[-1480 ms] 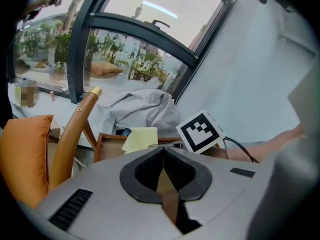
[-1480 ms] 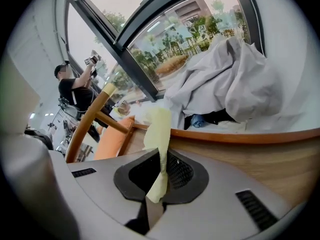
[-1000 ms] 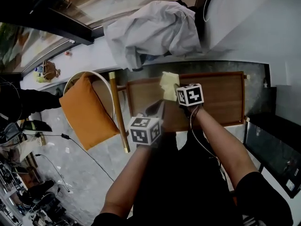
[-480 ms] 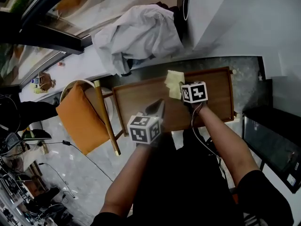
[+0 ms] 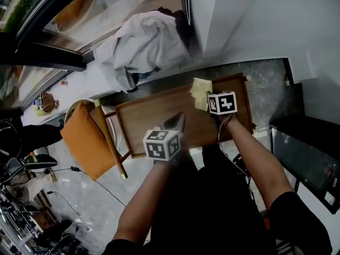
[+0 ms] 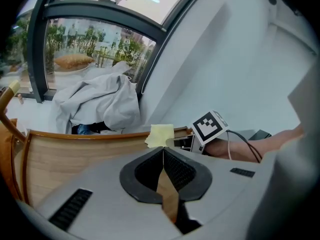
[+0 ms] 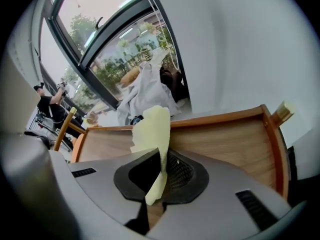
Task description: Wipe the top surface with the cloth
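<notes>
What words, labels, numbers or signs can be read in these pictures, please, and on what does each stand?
None can be read.
Cube on the left gripper, and its twin on the right gripper: black-and-white square patterns only, no letters.
Yellow cloth in the right gripper's jaws: no print.
White label on the dark cabinet at the head view's right: too small to read.

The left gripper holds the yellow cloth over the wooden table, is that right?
No, the right gripper holds the cloth over the table; the right gripper view shows its jaws shut on it. The left gripper is shut and empty.
</notes>
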`<state>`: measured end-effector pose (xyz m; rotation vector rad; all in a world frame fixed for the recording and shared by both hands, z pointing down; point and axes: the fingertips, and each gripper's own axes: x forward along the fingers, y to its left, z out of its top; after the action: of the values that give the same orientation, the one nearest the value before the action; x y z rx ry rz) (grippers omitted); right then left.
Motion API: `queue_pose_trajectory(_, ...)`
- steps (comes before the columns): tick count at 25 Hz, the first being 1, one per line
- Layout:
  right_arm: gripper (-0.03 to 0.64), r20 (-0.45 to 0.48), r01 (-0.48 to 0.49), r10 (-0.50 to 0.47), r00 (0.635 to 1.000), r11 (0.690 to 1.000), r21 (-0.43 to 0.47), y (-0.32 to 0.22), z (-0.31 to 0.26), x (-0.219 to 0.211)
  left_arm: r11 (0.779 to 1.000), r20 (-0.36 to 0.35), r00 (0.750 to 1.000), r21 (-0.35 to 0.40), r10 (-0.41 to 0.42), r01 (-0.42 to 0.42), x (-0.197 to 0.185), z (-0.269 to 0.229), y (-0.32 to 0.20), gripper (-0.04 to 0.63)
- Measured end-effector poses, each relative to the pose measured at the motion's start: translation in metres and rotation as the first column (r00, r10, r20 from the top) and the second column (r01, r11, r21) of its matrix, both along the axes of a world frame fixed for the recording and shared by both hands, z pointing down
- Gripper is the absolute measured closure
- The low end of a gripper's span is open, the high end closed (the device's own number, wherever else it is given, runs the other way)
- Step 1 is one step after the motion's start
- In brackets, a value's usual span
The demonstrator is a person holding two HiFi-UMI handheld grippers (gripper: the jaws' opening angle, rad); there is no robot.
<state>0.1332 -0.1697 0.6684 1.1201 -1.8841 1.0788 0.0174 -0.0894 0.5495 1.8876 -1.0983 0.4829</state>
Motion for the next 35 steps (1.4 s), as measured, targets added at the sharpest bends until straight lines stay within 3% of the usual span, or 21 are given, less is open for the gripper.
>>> queue_pose_trajectory(18, 0.583, -0.119, -0.221, 0.223, 0.967, 0.975, 0.032, -0.02, -0.007, 0.125, 1.0, -0.028, 0.999, 0.009, 0.026, -0.026, 0.058, -0.005, 0.001, 0.583)
queue_pose_trajectory(25, 0.583, -0.202, -0.339, 0.343, 0.917, 0.939, 0.056, -0.016, -0.012, 0.157, 1.0, -0.039, 0.999, 0.02, 0.02, -0.019, 0.055, -0.009, 0.004, 0.583)
queue_pose_trajectory(30, 0.583, -0.227, -0.395, 0.403, 0.887, 0.915, 0.081, -0.008, -0.02, 0.164, 1.0, -0.048, 0.999, 0.029, 0.01, -0.009, 0.042, -0.013, 0.009, 0.583)
queue_pose_trajectory(35, 0.584, -0.147, -0.395, 0.409, 0.901, 0.911, 0.117, -0.001, -0.038, 0.126, 0.999, -0.058, 0.998, 0.04, -0.021, 0.023, 0.007, -0.018, 0.013, 0.583)
